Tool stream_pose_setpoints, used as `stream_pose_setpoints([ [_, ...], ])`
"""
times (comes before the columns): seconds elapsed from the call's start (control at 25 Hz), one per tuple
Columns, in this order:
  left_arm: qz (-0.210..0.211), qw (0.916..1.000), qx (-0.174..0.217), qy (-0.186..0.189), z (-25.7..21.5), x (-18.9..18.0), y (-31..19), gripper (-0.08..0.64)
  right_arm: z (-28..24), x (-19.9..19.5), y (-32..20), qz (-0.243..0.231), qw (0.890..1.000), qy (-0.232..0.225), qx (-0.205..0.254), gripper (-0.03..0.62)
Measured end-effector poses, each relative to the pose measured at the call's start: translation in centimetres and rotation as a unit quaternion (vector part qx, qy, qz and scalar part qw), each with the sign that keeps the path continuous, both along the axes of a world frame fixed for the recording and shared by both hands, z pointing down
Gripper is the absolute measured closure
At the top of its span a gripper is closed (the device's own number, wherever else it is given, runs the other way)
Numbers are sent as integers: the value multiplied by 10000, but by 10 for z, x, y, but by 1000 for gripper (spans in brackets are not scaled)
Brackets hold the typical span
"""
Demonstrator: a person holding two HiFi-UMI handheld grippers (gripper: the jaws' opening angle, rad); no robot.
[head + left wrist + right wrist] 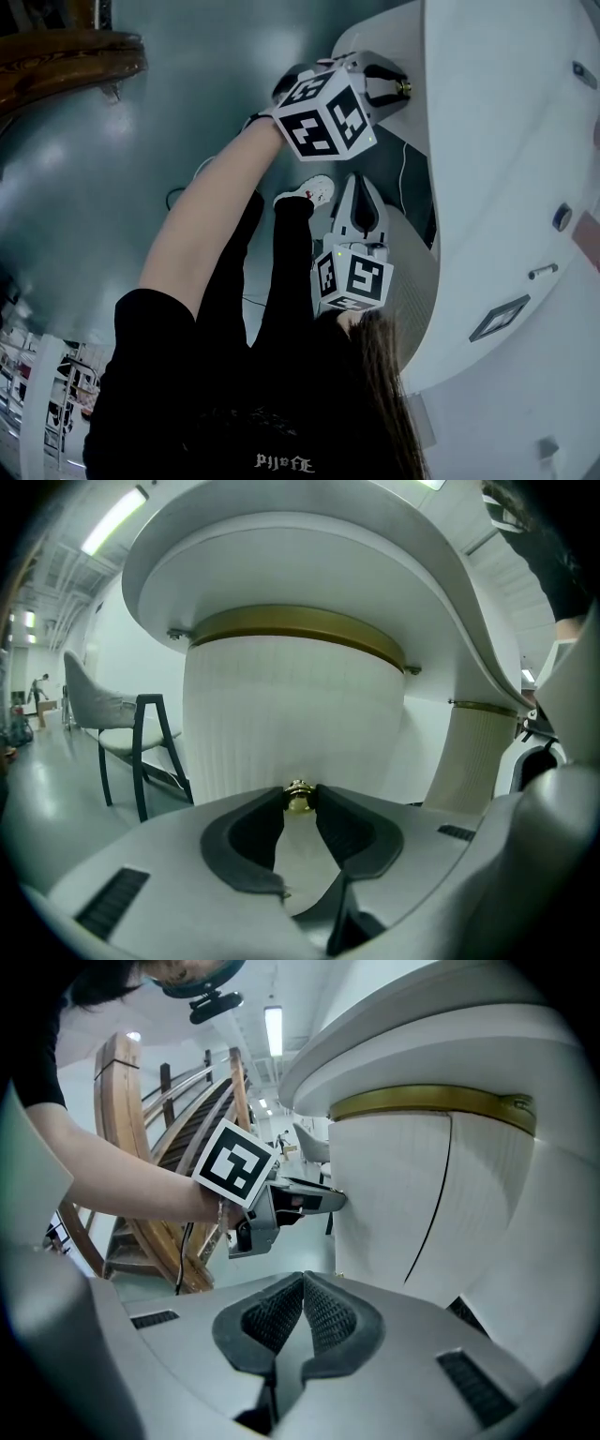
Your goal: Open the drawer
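Drawer knob (pixel 299 800) — straight ahead of the left gripper (pixel 299 791) — is pinched in its jaws; the right gripper (pixel 303 1281) is held pressed together, empty.

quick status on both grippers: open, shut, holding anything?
Left gripper: closed on the small brass knob.
Right gripper: closed, nothing between its jaws.

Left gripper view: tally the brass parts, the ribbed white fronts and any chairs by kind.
Brass knob: 1
Brass bands: 2
Ribbed white fronts: 2
Chair: 1
Total: 6
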State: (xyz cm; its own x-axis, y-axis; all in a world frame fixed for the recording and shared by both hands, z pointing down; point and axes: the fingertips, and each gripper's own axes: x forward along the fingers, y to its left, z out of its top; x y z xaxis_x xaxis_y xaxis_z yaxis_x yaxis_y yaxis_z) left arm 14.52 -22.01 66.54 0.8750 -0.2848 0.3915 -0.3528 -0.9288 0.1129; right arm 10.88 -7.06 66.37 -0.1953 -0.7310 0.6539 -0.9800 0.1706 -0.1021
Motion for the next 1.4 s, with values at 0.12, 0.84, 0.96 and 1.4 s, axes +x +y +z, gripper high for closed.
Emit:
stream_pose_setpoints([
  [0.12,-99,9999,-45,71,0,-1,0,439,-3,1,1,-31,10000,3,15,566],
  [0.84,-492,9986,-178,17,-3,-3,-1,448,-23,21,-10,82,9999,36,111,566],
  [0.96,-528,9984,-210,25,-3,-2,0,448,-23,19,-9,46,9999,14,88,566],
  [1.4,-583,9981,-179,-17,-4,-1,-1,448,-26,25,-10,93,9998,-21,173,566],
])
